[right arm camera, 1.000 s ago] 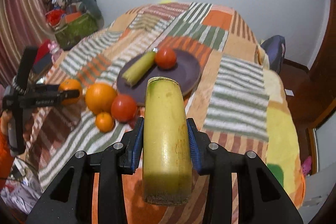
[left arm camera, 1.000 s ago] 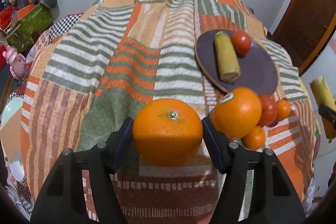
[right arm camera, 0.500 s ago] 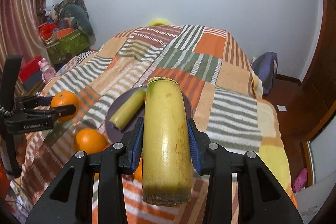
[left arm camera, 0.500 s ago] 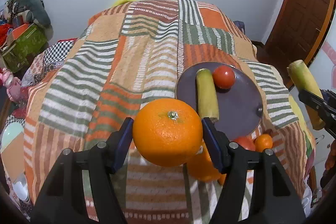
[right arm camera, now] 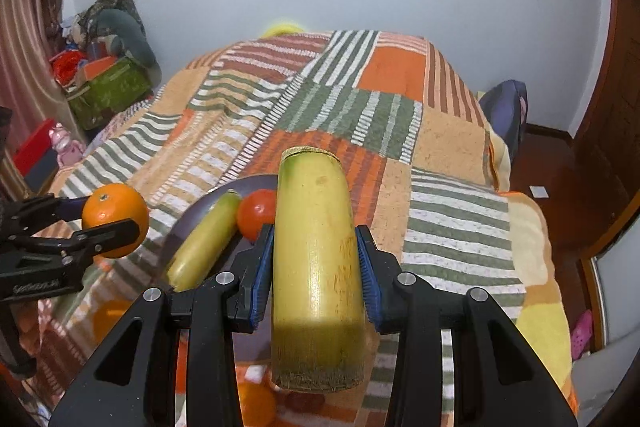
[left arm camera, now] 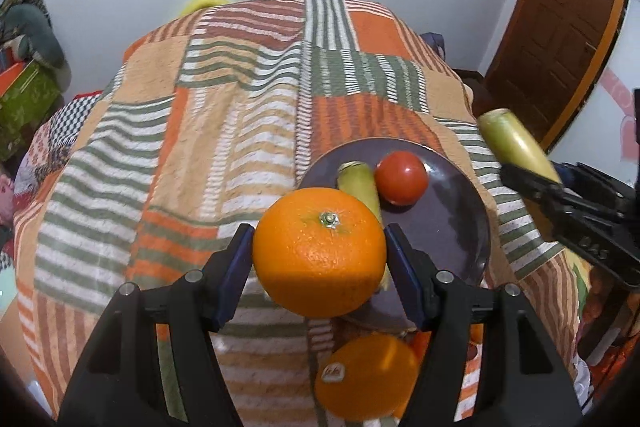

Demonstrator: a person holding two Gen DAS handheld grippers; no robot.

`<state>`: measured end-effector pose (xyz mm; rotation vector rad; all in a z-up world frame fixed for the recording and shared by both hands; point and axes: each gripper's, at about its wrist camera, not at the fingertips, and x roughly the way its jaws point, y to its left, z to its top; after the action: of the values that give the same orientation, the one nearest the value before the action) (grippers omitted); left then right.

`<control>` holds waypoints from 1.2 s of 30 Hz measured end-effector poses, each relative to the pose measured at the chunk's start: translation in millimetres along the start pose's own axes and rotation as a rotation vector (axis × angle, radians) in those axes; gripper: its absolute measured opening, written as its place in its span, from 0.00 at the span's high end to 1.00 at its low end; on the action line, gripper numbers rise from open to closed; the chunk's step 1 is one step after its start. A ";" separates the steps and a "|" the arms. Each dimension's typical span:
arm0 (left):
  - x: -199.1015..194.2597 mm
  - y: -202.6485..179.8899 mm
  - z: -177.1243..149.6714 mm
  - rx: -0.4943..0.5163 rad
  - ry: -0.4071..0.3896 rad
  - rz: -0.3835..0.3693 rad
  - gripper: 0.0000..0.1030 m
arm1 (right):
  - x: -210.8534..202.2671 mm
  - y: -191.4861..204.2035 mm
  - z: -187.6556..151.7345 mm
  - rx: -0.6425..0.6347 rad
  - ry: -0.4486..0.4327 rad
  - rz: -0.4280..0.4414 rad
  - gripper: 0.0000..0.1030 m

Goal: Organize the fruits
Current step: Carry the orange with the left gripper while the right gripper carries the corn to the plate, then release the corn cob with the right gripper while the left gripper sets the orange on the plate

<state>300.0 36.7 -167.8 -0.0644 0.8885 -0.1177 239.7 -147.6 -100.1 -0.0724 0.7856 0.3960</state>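
Orange [left arm camera: 319,253] clamped in left gripper [left arm camera: 319,259]; right gripper [right arm camera: 316,267] grips banana piece [right arm camera: 316,259].

Counted 2 big oranges [left arm camera: 319,253] [left arm camera: 366,379], 2 yellow-green stalk pieces [right arm camera: 316,267] [right arm camera: 204,243], 1 tomato [left arm camera: 401,177] and 1 dark plate [left arm camera: 452,219]; other small fruit too hidden to count.

Two close wrist views angled down over one shared plate [left arm camera: 460,227] on a bed [right arm camera: 440,147].
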 end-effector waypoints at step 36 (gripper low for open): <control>50.5 -56.4 14.1 0.130 0.054 -0.052 0.37 | 44.6 -11.7 -0.9 0.005 0.132 0.047 0.64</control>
<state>338.2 -25.6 -191.9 0.0367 0.9310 -0.2266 271.8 -144.4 -132.9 -0.0757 0.9201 0.4372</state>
